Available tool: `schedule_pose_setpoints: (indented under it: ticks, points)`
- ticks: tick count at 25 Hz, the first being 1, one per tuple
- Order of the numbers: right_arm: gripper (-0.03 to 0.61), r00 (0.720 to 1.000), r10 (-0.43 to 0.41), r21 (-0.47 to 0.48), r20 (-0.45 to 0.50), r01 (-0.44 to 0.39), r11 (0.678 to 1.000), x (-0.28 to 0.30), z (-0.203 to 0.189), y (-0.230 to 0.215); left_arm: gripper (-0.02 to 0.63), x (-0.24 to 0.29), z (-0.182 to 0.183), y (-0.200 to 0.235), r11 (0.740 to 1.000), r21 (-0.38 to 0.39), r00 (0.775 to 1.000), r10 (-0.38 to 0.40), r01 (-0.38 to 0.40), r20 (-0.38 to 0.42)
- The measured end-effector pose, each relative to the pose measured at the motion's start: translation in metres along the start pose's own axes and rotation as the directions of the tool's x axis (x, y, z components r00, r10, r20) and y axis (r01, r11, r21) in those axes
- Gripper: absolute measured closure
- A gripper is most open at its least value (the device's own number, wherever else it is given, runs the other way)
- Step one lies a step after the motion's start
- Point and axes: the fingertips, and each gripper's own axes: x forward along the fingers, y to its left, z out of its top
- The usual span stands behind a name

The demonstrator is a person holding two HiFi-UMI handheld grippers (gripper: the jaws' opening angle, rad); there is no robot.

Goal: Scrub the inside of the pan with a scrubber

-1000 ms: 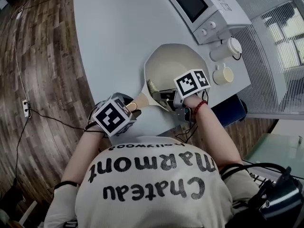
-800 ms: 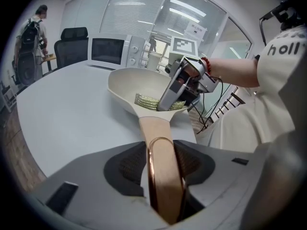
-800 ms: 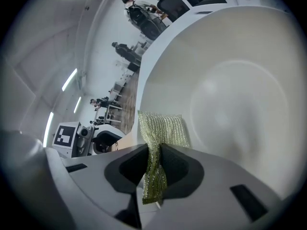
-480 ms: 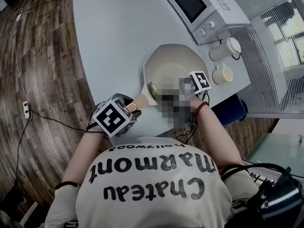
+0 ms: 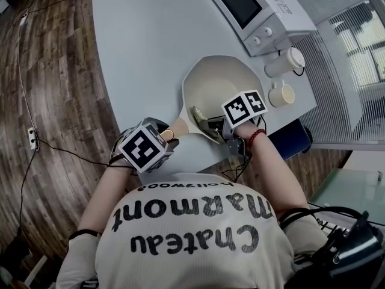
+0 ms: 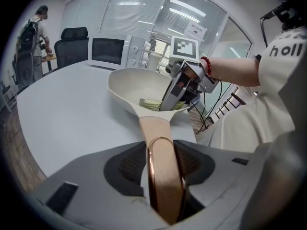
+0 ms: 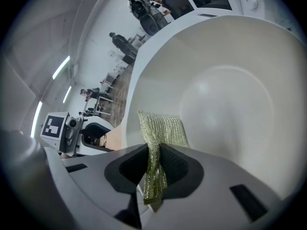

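Observation:
A cream pan [image 5: 216,80] sits on the grey table, its tan handle [image 5: 178,127] pointing toward me. My left gripper [image 5: 163,136] is shut on that handle; in the left gripper view the copper-edged handle [image 6: 160,171] lies clamped between its jaws [image 6: 163,164]. My right gripper [image 5: 212,124] reaches into the pan's near side and is shut on a green-gold mesh scrubber [image 5: 198,114]. From the right gripper view, the scrubber [image 7: 161,128] sticks out of the jaws [image 7: 153,164] and lies flat against the pan's inner wall [image 7: 225,90].
A white microwave [image 5: 252,5] stands at the table's far right corner. Beside the pan on the right are a white jug [image 5: 286,61] and a cream mug [image 5: 281,94]. Bare table [image 5: 144,47] stretches left of the pan. A standing person [image 6: 34,40] and an office chair [image 6: 74,38] are in the background.
My right gripper has shifted the scrubber a little along the pan's near wall, toward me. The left gripper and the pan have kept still.

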Motion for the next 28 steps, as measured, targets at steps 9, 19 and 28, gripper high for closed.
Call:
schedule_pose_setpoints:
  ticks: [9,19,28]
  points:
    - [0.511,0.981,-0.151,-0.116,-0.125,0.137,0.984,-0.008,-0.022,-0.012,0.448,0.001,-0.001,0.002,1.0,0.009,1.0,0.003,-0.003,-0.001]
    - [0.511,0.926,-0.32,-0.216,-0.201,0.277,0.936,-0.035,-0.047,-0.042,0.448,0.0,0.001,0.003,1.0,0.005,1.0,0.002,-0.002,0.003]
    - [0.509,0.817,-0.53,-0.339,-0.227,0.444,0.829,-0.072,-0.053,-0.084,0.448,-0.002,0.005,0.001,1.0,0.008,1.0,0.005,-0.004,-0.005]
